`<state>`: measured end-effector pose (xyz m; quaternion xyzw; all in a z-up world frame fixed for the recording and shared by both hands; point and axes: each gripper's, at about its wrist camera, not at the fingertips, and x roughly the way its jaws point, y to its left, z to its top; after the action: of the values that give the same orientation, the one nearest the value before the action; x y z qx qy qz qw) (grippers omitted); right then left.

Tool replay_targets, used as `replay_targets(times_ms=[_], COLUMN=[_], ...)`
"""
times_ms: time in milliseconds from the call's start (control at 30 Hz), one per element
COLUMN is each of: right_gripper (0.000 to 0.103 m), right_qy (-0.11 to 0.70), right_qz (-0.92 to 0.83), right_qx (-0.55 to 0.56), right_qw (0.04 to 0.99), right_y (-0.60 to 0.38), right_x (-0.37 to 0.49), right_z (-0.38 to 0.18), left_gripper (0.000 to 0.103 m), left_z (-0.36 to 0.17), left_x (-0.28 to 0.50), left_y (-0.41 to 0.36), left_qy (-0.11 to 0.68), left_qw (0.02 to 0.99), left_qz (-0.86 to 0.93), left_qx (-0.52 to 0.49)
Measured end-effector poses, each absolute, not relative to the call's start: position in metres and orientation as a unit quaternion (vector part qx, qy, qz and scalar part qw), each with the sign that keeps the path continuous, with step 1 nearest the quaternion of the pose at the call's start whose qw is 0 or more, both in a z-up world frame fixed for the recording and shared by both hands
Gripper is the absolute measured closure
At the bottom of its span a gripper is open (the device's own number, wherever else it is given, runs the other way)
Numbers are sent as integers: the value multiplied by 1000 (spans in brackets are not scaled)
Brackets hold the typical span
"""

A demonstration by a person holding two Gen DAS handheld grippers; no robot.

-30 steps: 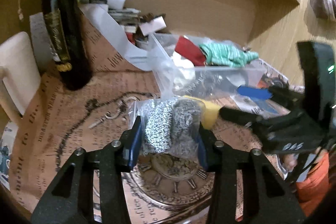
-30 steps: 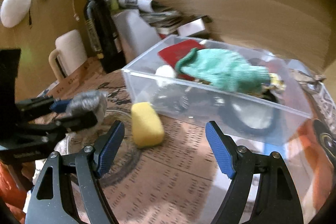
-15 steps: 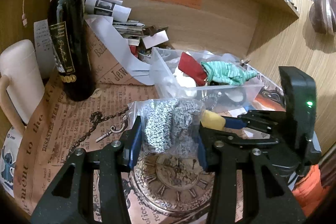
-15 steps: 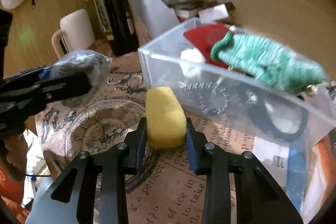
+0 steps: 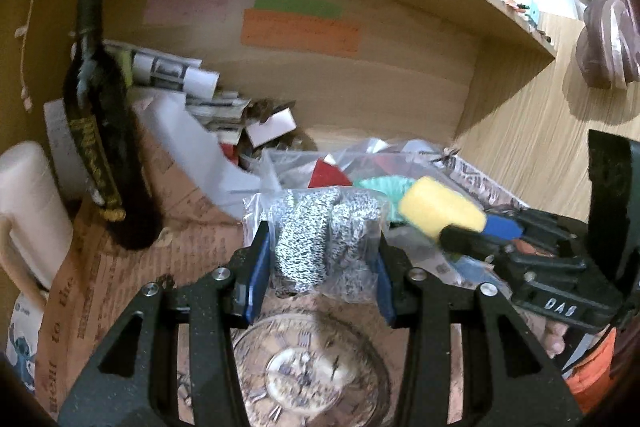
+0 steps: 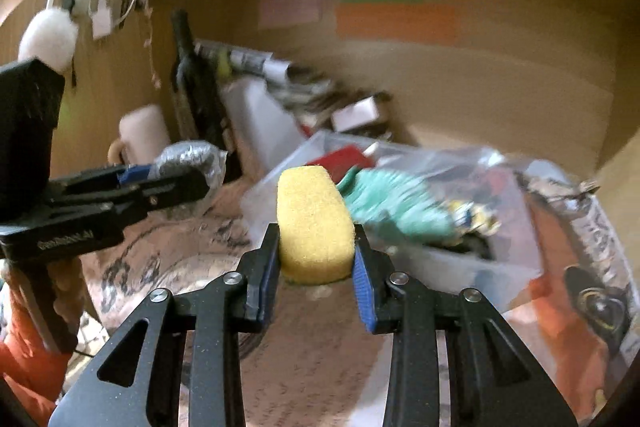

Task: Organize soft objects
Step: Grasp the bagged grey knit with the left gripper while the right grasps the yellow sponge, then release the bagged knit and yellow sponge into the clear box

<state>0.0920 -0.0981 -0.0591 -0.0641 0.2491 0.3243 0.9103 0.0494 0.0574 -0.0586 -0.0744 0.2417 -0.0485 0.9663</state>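
Right gripper (image 6: pixel 316 263) clenched on a yellow sponge (image 6: pixel 314 223), raised just before the clear bin (image 6: pixel 452 259). Left gripper (image 5: pixel 320 271) clenched on a bagged speckled cloth (image 5: pixel 316 235), near the bin's front. A green cloth (image 6: pixel 396 203) and red cloth (image 6: pixel 340 159) already lie inside; both held items remain to deposit.

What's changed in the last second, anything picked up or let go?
The right gripper closed on the yellow sponge and lifted it off the table toward the clear bin. The left gripper kept its grip on the bagged speckled cloth. The bin's contents and the wine bottle look undisturbed.
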Motion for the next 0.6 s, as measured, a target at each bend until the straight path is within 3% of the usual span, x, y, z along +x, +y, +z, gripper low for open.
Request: replay_targets(times_ms=[600], right_gripper=[72], right_qy=[212], right_qz=[223], right_qx=[-18], right_qw=[951], right_y=[-160], right_x=[144], right_z=[-35], left_gripper=[58], left_z=[-40], left_x=[120], left_y=[39], left_qy=[244], left_qw=[966], left_qz=[-49], left_qx=[-71])
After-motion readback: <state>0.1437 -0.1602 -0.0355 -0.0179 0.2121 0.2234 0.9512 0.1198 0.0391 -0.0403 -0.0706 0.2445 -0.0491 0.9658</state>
